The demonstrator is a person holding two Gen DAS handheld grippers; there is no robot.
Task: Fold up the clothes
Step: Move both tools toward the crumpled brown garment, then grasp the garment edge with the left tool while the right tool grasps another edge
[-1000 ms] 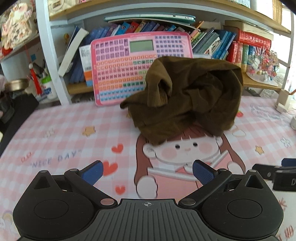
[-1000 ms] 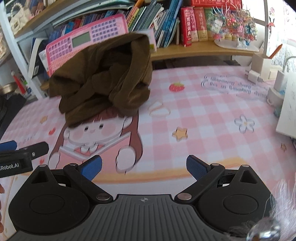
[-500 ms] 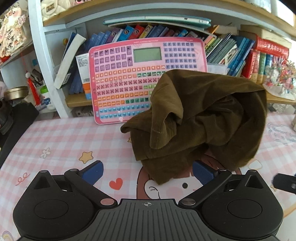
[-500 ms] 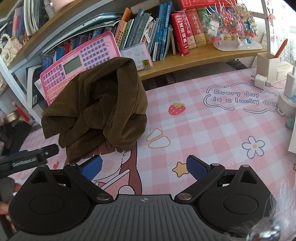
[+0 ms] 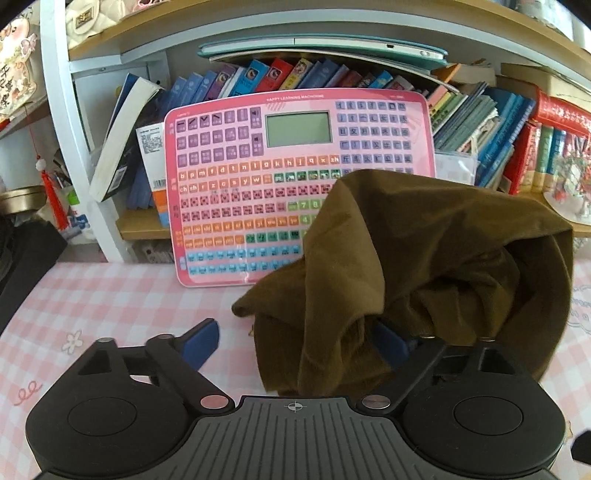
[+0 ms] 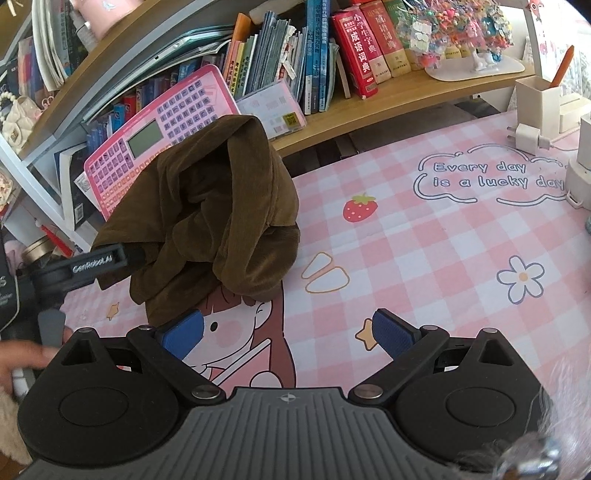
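Left gripper (image 5: 295,341): fingers closing around hem of brown garment (image 5: 424,266), not yet pinching. Right gripper (image 6: 288,332): fingers wide, holding nothing. Advice: be pinching 1 layer only.

At my twelve o'clock a wooden bookshelf (image 5: 332,22) crammed with books (image 6: 314,55) rises behind the pink checked desk mat (image 6: 461,240)

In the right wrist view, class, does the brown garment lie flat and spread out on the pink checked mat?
No: the brown garment stands crumpled in a tall heap on the pink checked mat.
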